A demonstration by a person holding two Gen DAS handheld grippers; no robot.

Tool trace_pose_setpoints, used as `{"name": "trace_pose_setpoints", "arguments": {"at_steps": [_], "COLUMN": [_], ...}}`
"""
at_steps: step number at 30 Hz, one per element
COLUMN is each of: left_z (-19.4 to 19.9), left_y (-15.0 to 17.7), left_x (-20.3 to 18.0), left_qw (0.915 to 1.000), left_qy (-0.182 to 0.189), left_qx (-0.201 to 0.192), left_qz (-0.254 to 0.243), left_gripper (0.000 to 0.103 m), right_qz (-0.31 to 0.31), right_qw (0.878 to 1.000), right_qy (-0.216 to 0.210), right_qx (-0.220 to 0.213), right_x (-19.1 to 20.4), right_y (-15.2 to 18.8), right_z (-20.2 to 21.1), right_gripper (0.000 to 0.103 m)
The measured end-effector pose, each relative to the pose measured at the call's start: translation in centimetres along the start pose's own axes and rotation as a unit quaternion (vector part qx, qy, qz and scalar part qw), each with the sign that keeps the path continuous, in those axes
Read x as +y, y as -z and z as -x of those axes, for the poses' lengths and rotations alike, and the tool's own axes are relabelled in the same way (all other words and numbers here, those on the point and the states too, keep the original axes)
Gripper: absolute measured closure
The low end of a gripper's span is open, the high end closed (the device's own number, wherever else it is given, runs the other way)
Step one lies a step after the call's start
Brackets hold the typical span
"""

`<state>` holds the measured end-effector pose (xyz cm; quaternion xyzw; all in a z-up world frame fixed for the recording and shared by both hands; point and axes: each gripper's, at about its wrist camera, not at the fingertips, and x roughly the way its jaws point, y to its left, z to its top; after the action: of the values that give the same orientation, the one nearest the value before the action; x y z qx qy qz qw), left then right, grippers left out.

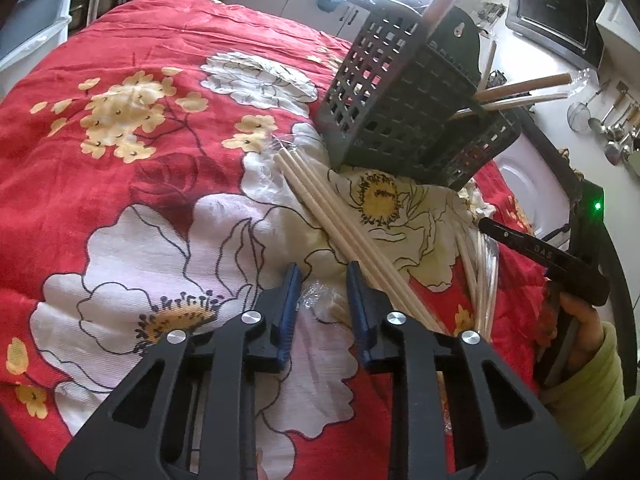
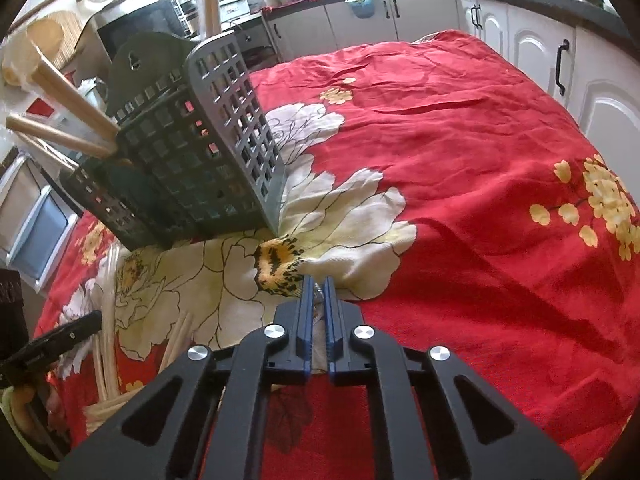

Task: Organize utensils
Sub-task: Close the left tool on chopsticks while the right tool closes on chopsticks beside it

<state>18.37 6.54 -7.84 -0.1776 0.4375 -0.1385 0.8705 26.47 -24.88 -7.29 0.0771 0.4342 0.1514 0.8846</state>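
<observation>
Several chopsticks point(image 1: 344, 236) lie just before the grid basket point(image 1: 400, 112). Left gripper point(image 1: 323, 276) gapes empty beside them; right gripper point(image 2: 319, 290) pinches something clear, unidentifiable. No legible labels.

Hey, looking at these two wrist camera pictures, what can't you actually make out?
- Right gripper: something clear glints between the nearly closed fingers; too small to identify.
- Utensil holder: the lower ends of the wooden handles are hidden behind its grid wall in both views.
- Chopsticks: near ends are hidden under the left gripper in the left view.
- Hanging ladles: too small and distorted at the left view's edge to count.
</observation>
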Motion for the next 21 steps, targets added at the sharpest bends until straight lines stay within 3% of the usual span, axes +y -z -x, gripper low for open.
{"name": "trace_pose_setpoints", "arguments": {"at_steps": [9, 21], "left_z": [0.5, 3.7], "left_y": [0.0, -1.0], "left_x": [1.0, 0.6], "left_qw": [0.999, 0.9924], "left_qy": [0.037, 0.105], "left_qx": [-0.004, -0.042], "left_qz": [0.022, 0.048], "left_gripper": [0.101, 0.102], "right_qz": [-0.018, -0.019], "right_qw": [0.999, 0.996], "right_qy": [-0.013, -0.034], "right_qx": [-0.03, -0.076], "right_x": [-0.2, 1.1], "right_y": [-0.5, -1.5], "right_z": [1.4, 4.6], "right_gripper": [0.1, 0.101]}}
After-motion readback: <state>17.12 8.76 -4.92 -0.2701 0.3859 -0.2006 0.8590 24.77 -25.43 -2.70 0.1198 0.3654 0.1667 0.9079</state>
